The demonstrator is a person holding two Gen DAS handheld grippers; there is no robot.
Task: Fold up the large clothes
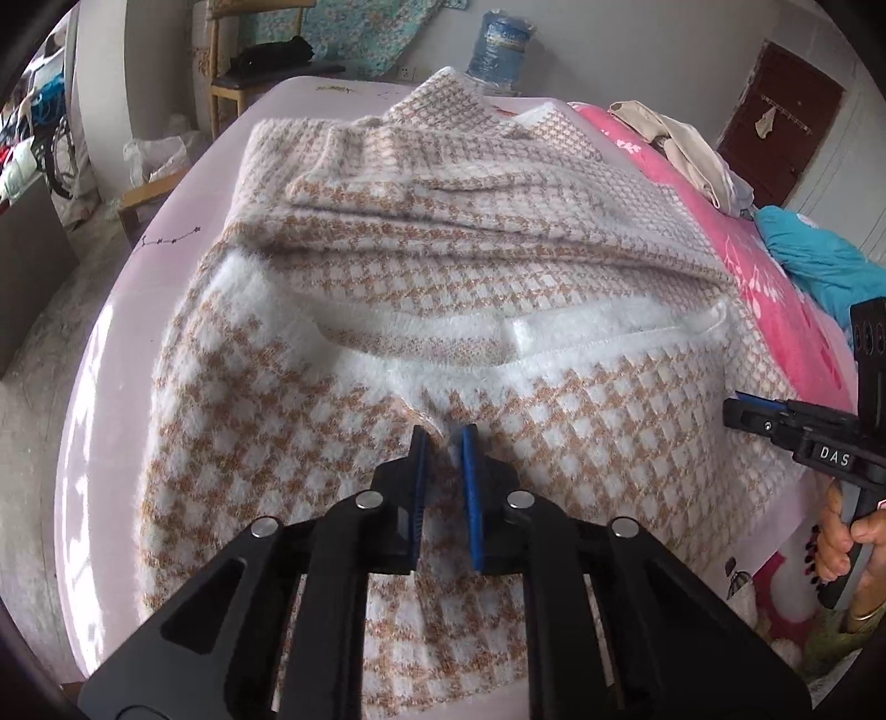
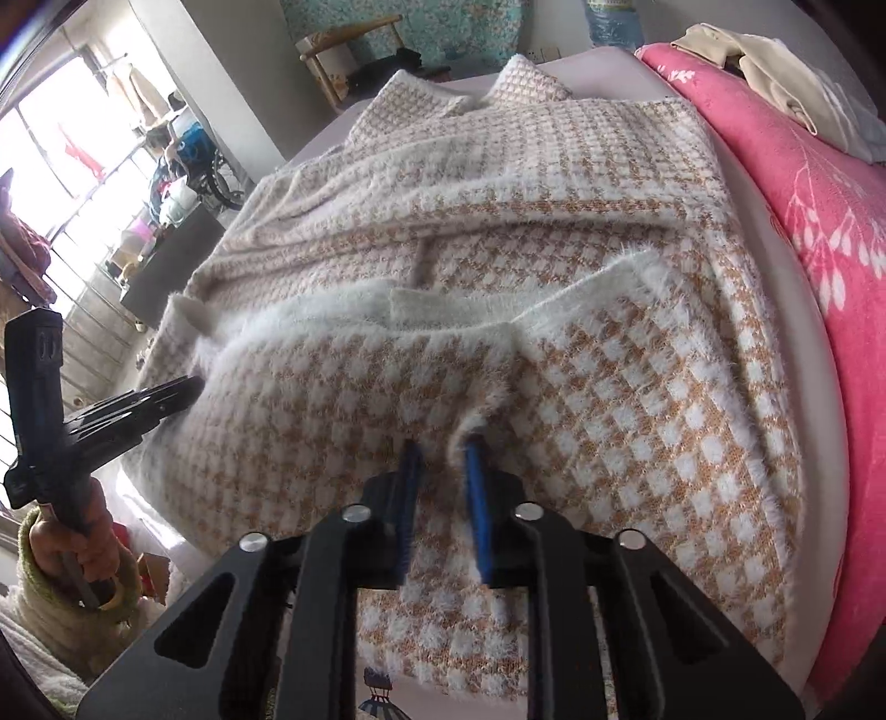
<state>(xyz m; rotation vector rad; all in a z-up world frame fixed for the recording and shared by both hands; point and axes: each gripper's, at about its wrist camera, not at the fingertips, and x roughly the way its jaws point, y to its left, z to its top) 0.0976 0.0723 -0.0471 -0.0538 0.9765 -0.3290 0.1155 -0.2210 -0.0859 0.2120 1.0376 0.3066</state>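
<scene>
A fuzzy tan-and-white houndstooth sweater lies spread on the pale lilac bed sheet, with its white-trimmed hem folded up across the middle. My left gripper is shut on a small raised pinch of the near edge of the knit. My right gripper is shut the same way on a fuzzy fold further right. Each gripper also shows in the other's view: the right gripper at the sweater's right edge, the left gripper at its left edge, both held by a person's hands.
A pink blanket with white leaves runs along the right of the bed. Beige clothes and a teal garment lie on it. A wooden chair and a water bottle stand beyond the bed's far end.
</scene>
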